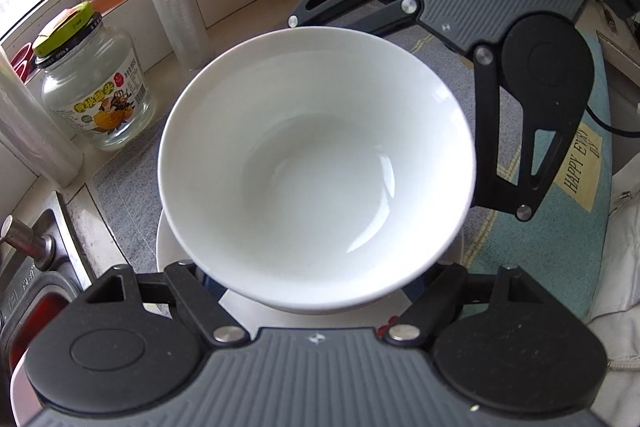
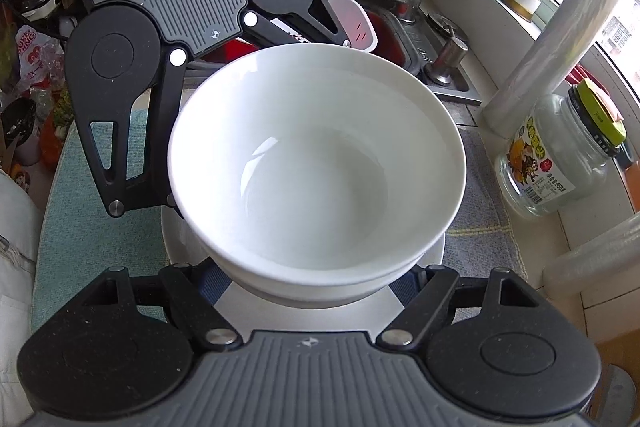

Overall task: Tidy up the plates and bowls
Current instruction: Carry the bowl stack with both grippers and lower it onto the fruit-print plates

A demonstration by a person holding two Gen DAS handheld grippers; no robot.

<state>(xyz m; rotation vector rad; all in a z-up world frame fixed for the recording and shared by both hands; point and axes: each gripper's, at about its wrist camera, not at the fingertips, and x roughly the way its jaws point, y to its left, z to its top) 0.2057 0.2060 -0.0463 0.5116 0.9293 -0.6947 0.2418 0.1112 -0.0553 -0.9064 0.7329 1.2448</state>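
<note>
Bowl (image 1: 316, 167) in both spread grippers (fingertips hidden, so grip cannot be told) should lower level, centred into the bowl beneath (image 2: 320, 281).

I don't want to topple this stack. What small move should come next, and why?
Probably ease both grippers straight back. The white bowl looks already nested in a second bowl on the plate, and the left gripper and right gripper both stand open on opposite sides of it, gripping nothing.
</note>
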